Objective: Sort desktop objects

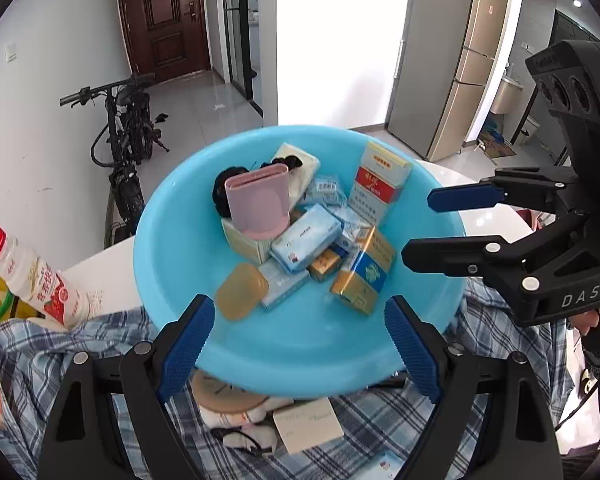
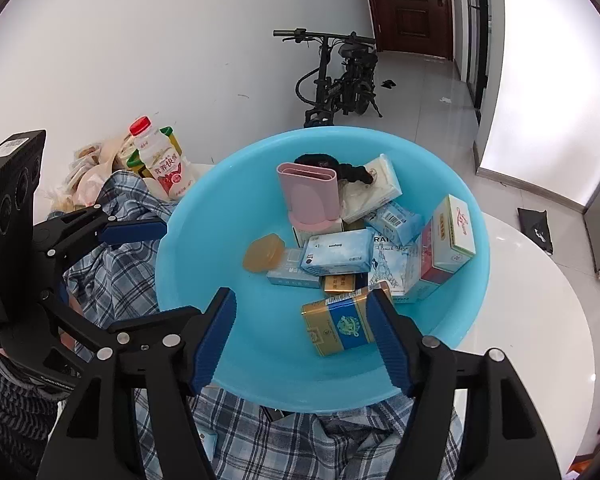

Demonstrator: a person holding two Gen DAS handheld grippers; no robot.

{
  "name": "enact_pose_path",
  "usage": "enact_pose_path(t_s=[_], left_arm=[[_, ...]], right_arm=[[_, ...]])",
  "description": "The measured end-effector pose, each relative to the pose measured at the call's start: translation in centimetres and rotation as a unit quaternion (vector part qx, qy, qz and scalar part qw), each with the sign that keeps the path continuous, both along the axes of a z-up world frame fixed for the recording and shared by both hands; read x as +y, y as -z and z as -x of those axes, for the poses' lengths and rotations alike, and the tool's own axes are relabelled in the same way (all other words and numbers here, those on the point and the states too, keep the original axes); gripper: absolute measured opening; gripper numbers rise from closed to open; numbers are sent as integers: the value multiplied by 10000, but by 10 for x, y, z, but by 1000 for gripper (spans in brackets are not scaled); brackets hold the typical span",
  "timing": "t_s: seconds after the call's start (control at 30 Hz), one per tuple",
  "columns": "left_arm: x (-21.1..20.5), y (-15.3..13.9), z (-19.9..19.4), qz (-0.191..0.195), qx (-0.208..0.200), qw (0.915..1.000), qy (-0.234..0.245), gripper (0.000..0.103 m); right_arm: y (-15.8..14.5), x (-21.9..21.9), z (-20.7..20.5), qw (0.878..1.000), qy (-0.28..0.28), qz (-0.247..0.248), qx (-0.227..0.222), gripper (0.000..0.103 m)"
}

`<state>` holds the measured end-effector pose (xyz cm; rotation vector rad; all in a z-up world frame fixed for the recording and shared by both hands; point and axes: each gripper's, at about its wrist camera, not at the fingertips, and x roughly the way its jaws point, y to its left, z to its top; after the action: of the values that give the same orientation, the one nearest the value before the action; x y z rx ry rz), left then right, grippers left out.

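A light blue basin (image 1: 300, 344) (image 2: 204, 264) rests on a plaid cloth and holds several items. Among them are a pink holder (image 1: 256, 204) (image 2: 310, 196), tissue packs (image 1: 304, 240) (image 2: 336, 258), an amber case (image 1: 240, 290) (image 2: 262, 256), a red-and-white box (image 1: 376, 184) (image 2: 444, 248) and a gold-and-blue box (image 1: 362, 276) (image 2: 336, 326). My left gripper (image 1: 300, 320) hangs open over the basin's near rim, empty. My right gripper (image 2: 300, 304) (image 1: 420, 224) is open above the basin's right side. The gold-and-blue box lies below it, and the pads do not press on it.
The plaid cloth (image 1: 40, 360) (image 2: 112, 264) covers the white table (image 2: 532, 320). A red-capped drink bottle (image 1: 32, 276) (image 2: 160, 164) and food bags (image 2: 88, 176) sit at the left. A beige carton (image 1: 308, 424) lies on the cloth in front of the basin. A bicycle (image 1: 128, 136) stands by the wall.
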<state>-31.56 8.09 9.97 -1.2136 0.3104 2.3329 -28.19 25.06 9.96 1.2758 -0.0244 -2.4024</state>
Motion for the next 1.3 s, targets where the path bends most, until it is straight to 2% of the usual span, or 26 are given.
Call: enact_pose_path(t_s=[0.1, 0.37, 0.6, 0.7, 0.83, 1.0, 1.17, 1.3], left_arm=[[-9, -9, -12, -8, 122, 9999, -35, 89], [-26, -21, -57, -89, 143, 9998, 63, 89], [-38, -12, -101, -316, -151, 9994, 54, 89], [-42, -4, -121, -41, -143, 9999, 72, 89], [-47, 5, -147, 367, 143, 9992, 52, 89], [-56, 10, -173, 3, 217, 9997, -113, 89], [-53, 14, -208, -176, 480, 9985, -186, 89], [-61, 15, -237, -428, 713, 9959, -357, 89]], right_arm=[[-4, -1, -9, 9998, 51, -123, 131, 69], [-12, -3, -47, 9995, -118, -104, 283, 70], [-15, -9, -87, 9990, -273, 13, 362, 72], [-15, -16, -108, 9982, -464, -77, 383, 72], [-12, -24, -135, 9961, -718, -262, 431, 73], [-8, -26, -167, 9948, -710, -294, 662, 75], [-7, -21, -201, 9939, -661, -30, 881, 75], [6, -17, -226, 9938, -730, 23, 842, 76]])
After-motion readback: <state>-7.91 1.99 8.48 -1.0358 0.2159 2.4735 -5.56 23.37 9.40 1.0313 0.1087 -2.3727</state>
